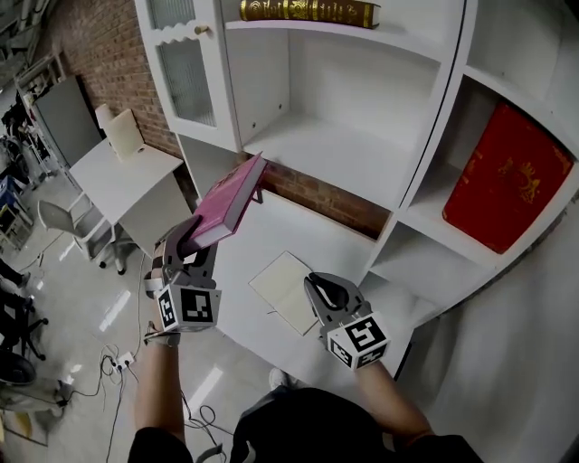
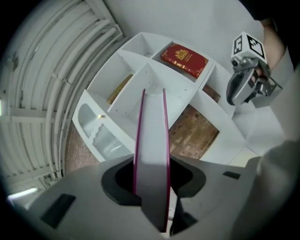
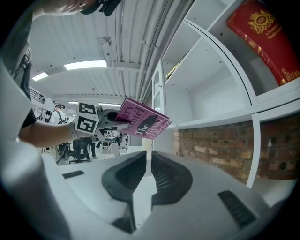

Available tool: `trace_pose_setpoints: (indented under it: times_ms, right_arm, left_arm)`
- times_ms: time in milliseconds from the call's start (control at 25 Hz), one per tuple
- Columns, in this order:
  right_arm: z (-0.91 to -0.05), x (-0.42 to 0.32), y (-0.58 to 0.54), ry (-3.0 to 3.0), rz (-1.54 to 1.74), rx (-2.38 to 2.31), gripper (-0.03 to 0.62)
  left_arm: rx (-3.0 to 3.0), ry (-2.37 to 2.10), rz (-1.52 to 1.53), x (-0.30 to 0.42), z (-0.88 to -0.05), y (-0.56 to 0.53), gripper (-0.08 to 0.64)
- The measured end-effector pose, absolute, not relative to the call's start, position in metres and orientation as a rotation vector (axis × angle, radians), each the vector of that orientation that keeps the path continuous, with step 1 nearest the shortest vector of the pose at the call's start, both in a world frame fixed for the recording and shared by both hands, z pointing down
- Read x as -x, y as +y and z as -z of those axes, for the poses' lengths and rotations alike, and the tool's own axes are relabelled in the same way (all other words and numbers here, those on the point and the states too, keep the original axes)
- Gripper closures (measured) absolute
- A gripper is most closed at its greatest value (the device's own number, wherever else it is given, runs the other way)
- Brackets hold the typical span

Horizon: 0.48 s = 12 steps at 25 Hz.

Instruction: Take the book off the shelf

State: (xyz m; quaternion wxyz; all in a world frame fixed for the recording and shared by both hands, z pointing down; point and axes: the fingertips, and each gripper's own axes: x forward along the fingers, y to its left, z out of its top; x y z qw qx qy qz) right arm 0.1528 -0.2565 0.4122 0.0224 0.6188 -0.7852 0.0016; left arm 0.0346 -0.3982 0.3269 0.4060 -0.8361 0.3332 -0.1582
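Observation:
A pink book [image 1: 231, 201] is clear of the white shelf unit [image 1: 344, 149] and hangs in the air above the desk's left end. My left gripper [image 1: 185, 253] is shut on its lower end. In the left gripper view the book [image 2: 152, 140] stands edge-on between the jaws, white pages showing between the pink covers. The right gripper view shows its printed cover [image 3: 140, 123] and the left gripper [image 3: 101, 122] to the left. My right gripper [image 1: 321, 291] hovers over the desk, shut, with nothing in it [image 3: 149, 173].
A red book [image 1: 507, 176] leans in the right shelf compartment. A dark gold-trimmed book [image 1: 308, 11] lies on the top shelf. A white notebook [image 1: 289, 291] lies on the desk [image 1: 298, 231]. A glass cabinet door [image 1: 185, 72] stands at the left, a small white table [image 1: 122, 172] beyond.

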Motion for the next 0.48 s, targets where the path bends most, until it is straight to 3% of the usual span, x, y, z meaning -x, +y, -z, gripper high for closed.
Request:
trace_pose_setpoints:
  times_ms: [480]
  right_arm:
    - [-0.417, -0.095, -0.269, -2.557, -0.022, -1.742, 0.554]
  left_arm:
    - [2.342, 1.092, 0.371, 0.058, -0.369, -0.379, 0.414]
